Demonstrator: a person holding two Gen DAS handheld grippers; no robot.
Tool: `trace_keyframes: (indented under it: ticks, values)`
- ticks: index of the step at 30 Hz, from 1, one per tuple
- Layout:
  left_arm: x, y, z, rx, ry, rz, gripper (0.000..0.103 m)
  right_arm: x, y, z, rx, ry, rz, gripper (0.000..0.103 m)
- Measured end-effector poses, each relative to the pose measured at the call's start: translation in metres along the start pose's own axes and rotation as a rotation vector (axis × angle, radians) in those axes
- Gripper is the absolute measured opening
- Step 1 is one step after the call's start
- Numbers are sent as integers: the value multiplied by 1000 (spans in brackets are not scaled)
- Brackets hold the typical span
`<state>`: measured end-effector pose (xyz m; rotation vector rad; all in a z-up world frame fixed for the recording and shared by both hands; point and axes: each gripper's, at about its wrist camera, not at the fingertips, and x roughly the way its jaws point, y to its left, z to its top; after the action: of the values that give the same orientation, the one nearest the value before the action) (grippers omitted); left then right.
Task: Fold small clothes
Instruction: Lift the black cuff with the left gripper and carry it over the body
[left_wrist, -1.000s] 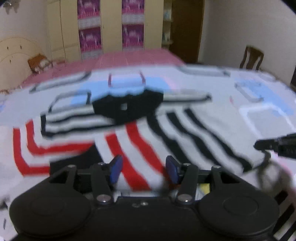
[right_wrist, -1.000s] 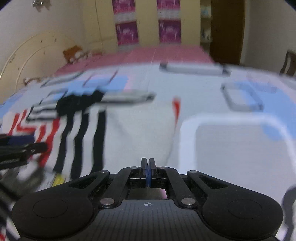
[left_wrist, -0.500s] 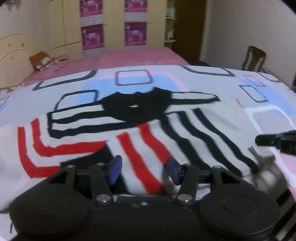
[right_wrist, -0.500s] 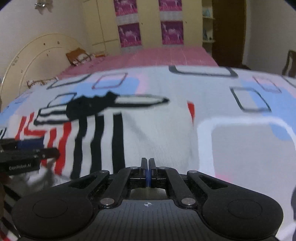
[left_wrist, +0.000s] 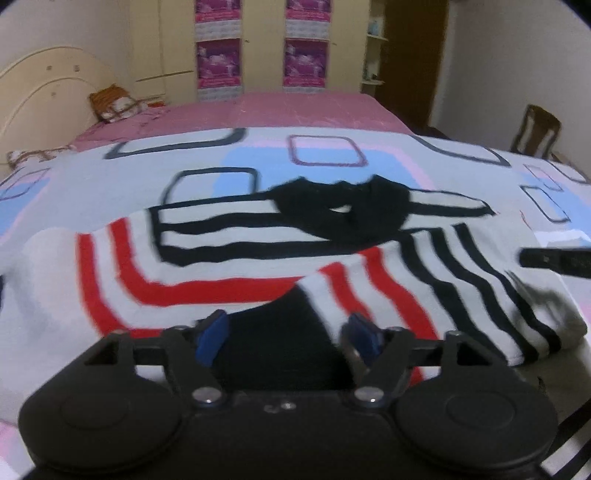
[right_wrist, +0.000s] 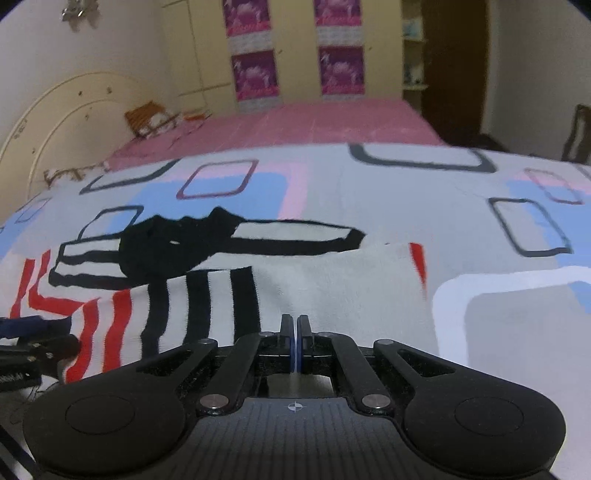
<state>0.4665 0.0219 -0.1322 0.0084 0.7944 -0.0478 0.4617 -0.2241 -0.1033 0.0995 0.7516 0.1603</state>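
The striped sweater (left_wrist: 258, 258), white with red and black bands and a black collar, lay partly folded on the patterned bedsheet (left_wrist: 92, 184). The left gripper (left_wrist: 288, 332) was opening its blue fingers (left_wrist: 212, 334) over the cloth, holding nothing. The right gripper (right_wrist: 294, 325) rested fully closed and empty at the sweater's white edge.

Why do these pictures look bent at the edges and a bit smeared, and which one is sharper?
Both views are fisheye, so the bedspread bulges and the corners go dark. Left wrist view: the striped garment is smeared by motion, worst around the opening left gripper. Right wrist view: somewhat crisper; the shut right gripper looks sharp. Dim, warm indoor light in both.
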Motion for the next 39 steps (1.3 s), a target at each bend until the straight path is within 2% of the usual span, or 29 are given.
trace_keyframes:
  ticks: [2, 3, 5, 6, 9, 10, 12, 14, 15, 18, 20, 22, 26, 28, 29, 31, 32, 34, 39]
  values:
    - [-7, 14, -3, -12, -7, 27, 87, -5, 3, -3, 21, 2, 0, 3]
    - [-10, 21, -5, -14, -8, 40, 89, -8, 6, -6, 27, 3, -10, 31]
    - [-18, 41, -8, -29, -12, 75, 92, -16, 15, -5, 24, -34, -27, 79]
    - [-22, 52, -10, -40, -12, 90, 92, -23, 21, -7, 10, -72, -30, 79]
    - [-38, 93, -20, -89, -22, 142, 86, -30, 36, -9, -6, -74, -1, 78]
    - [-45, 110, -25, -116, -30, 162, 85, -32, 40, -9, -6, -76, 1, 74]
    - [-59, 150, -35, -199, -39, 203, 76, -32, 49, -11, -6, -67, 5, 43]
    - [-73, 194, -47, -300, -50, 242, 68, -28, 53, -12, 31, -46, 26, 28]
    - [-80, 217, -54, -359, -57, 265, 59, -26, 56, -12, 50, -37, 34, 27]
    - [-98, 274, -71, -522, -75, 318, 48, -22, 70, -14, 54, -15, 31, 27]
    - [-105, 305, -81, -623, -86, 326, 48, -19, 80, -15, 42, -9, 32, 27]
    - [-106, 328, -89, -706, -95, 316, 48, -16, 90, -14, 37, -3, 35, 27]
    - [-103, 359, -98, -825, -165, 257, 45, -13, 103, -9, 38, -1, 33, 27]
    - [-100, 371, -99, -885, -192, 221, 39, -13, 107, -6, 29, -5, 30, 27]
    - [-97, 377, -99, -919, -200, 210, 32, -13, 109, -4, 26, -7, 28, 27]
    - [-94, 386, -100, -952, -204, 204, 20, -14, 111, -1, 25, -10, 27, 27]
    - [-92, 391, -99, -965, -204, 207, 6, -15, 111, 0, 27, -11, 28, 27]
    - [-91, 394, -98, -965, -220, 204, 5, -16, 112, 1, 19, -11, 28, 27]
    - [-101, 372, -79, -821, -244, 268, 5, -15, 110, 5, 9, -8, 15, 27]
